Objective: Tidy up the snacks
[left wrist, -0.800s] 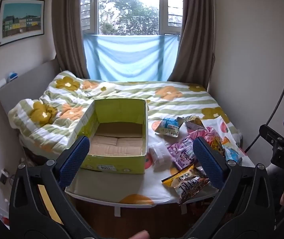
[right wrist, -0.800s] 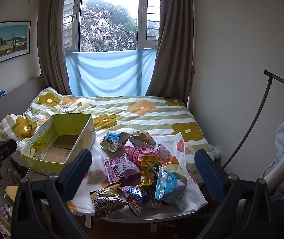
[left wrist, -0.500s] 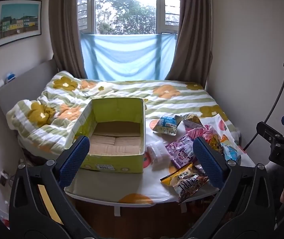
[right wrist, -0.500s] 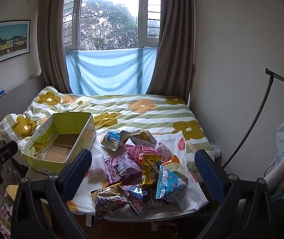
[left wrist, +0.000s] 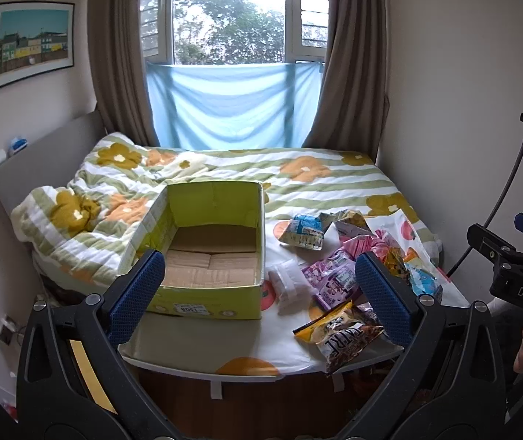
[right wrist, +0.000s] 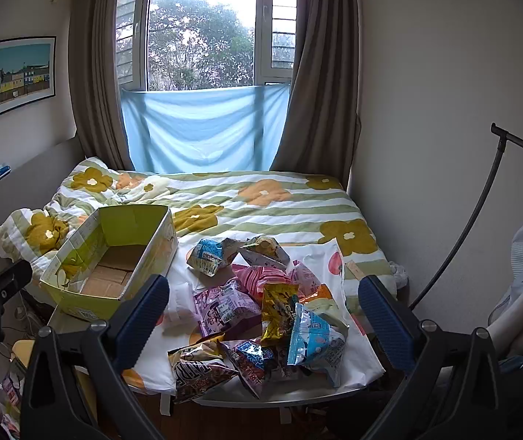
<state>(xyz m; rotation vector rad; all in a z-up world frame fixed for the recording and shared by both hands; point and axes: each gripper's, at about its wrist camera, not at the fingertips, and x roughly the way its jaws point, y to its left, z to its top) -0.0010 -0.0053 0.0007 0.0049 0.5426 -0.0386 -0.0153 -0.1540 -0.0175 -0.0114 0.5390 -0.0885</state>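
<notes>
The left gripper (left wrist: 259,295) is spread wide with nothing between its blue pads, held back from the near edge of a small white table (left wrist: 202,337) that stands against the foot of a bed (left wrist: 320,183). The right gripper (right wrist: 263,317) is likewise spread wide and holds nothing, off the table's near right corner; in the left wrist view part of it shows at the right edge, bearing the letters "DAS".

On the left half of the table sits an open green cardboard box (left wrist: 210,300), its brown floor bare; a white label on its near wall carries digits that look like "1308", printed upside down. The pile of snack bags (right wrist: 261,308) lies on the right half of the table, spilling to the near right corner. At the near edge a yellow and brown bag (left wrist: 338,333) shows large white letters, only partly legible. Behind it lies a purple bag (right wrist: 224,308), and just beside that a gold bag (right wrist: 277,311) and a light blue bag (right wrist: 312,335). A blue and white bag (left wrist: 303,231) lies toward the far side, apart from the box. A clear plastic packet (left wrist: 288,288) rests between the box and the purple bag. Their small print is too fine to read.
</notes>
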